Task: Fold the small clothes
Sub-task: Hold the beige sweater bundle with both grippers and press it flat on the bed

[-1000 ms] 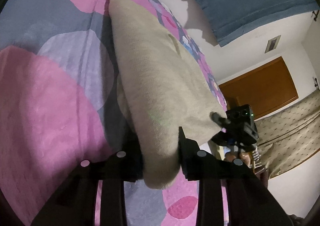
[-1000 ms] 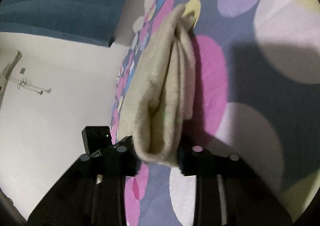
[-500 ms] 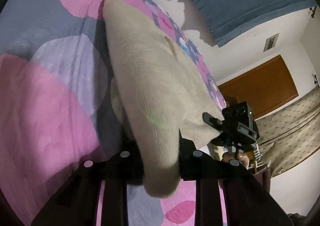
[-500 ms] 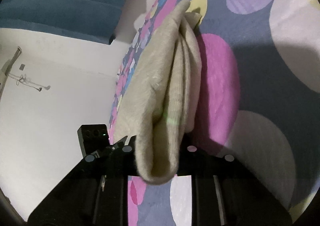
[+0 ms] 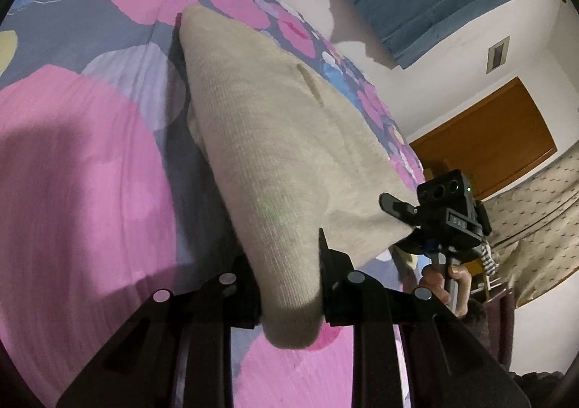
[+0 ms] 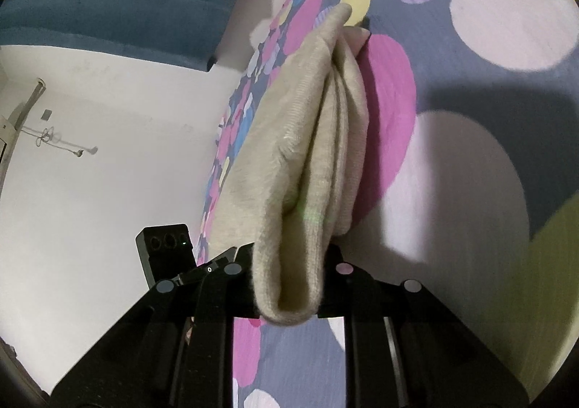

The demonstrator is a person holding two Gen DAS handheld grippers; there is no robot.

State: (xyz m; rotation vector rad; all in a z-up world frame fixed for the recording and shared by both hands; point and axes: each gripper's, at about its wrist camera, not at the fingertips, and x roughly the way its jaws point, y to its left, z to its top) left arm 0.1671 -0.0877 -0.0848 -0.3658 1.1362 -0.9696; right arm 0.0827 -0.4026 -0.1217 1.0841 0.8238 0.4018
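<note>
Beige knit garment (image 5: 275, 140) was folded into several layers, soft fuzzy ribbed fabric w/ a short slit on its top face. It was lifted at the near edge, pinched at two corners, and stretched taut btwn them, sloping down so the far end touched the spotted bedspread (image 5: 90, 162). Layered edges (image 6: 336, 140) hung slightly apart along one side.

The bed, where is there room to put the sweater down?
The bedspread is bare on the big pink patch left of the beige sweater, and on the pale circles to its right in the right wrist view. The strip under the sweater, between both grippers, is taken.
</note>
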